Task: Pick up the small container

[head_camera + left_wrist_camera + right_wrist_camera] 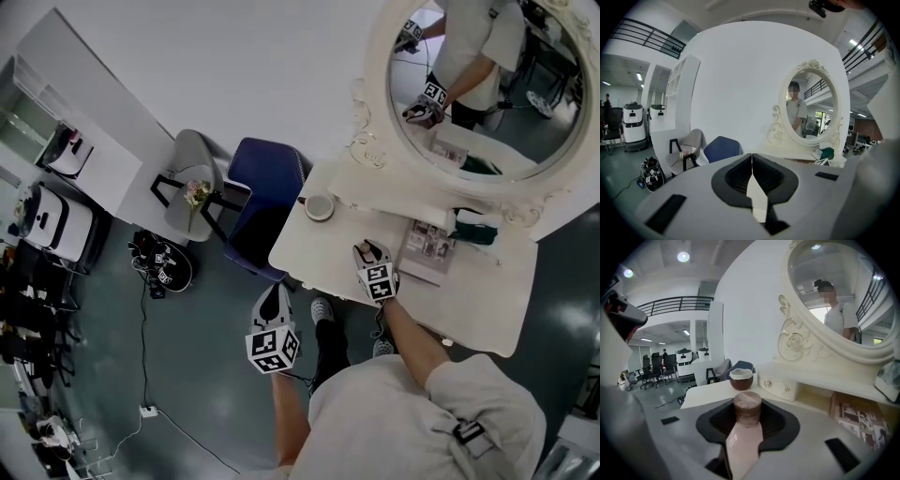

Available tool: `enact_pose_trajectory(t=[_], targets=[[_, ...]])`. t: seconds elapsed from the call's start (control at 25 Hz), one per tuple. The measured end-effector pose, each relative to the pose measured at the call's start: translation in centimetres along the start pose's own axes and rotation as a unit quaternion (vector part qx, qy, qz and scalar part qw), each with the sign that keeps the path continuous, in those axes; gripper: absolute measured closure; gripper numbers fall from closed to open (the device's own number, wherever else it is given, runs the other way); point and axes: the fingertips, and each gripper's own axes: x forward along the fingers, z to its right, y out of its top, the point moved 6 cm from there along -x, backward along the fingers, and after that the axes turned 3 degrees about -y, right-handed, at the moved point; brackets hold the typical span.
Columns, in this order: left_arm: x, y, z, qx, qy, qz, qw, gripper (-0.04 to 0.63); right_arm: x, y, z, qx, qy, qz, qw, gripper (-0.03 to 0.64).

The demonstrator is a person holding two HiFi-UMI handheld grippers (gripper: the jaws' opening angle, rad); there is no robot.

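Right tool state: my right tool (372,249) is closed partway on the small container (747,409), a pink bottle with a brown cap. Both pads sit against its sides with no gap showing.
Container axis: its long axis runs along the line my tool points, with the cap end away from me and the body back in the throat of the jaws.
Container position: it is inside the right tool, over the front part of the table (469,305). In the head view the tool covers it, so I cannot tell whether its base rests on the table or is clear of it.
Governing relation: as I judge it, the lift depends on the container being centred between the pads, and straight up is the free direction.
Ahead of the tool: a brown bowl (741,378) with a pale rim stands on the table beyond the cap, apart from it.
Right of the tool: a printed booklet (429,251) lies near, below the mirror (487,84).
Left tool state: my left tool (752,159) has its jaws together with nothing between them. It hangs over the floor, off the table's left edge and well apart from the container.
Nearer hand: right.
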Motion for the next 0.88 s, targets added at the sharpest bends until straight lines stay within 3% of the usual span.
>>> enact_pose_trajectory(t=[0.56, 0.88], targets=[[1.6, 0.0, 2.0, -0.003, -0.024, 0.002, 0.9997, 0.566, -4.1, -0.8, 2.5, 0.053, -0.053, -0.020, 0.997, 0.480], [2.1, 0.3, 3.2, 0.006, -0.035, 0.003, 0.9994, 0.566, -6.2, 0.8, 3.8, 0.054, -0.044, -0.002, 0.998, 0.480]])
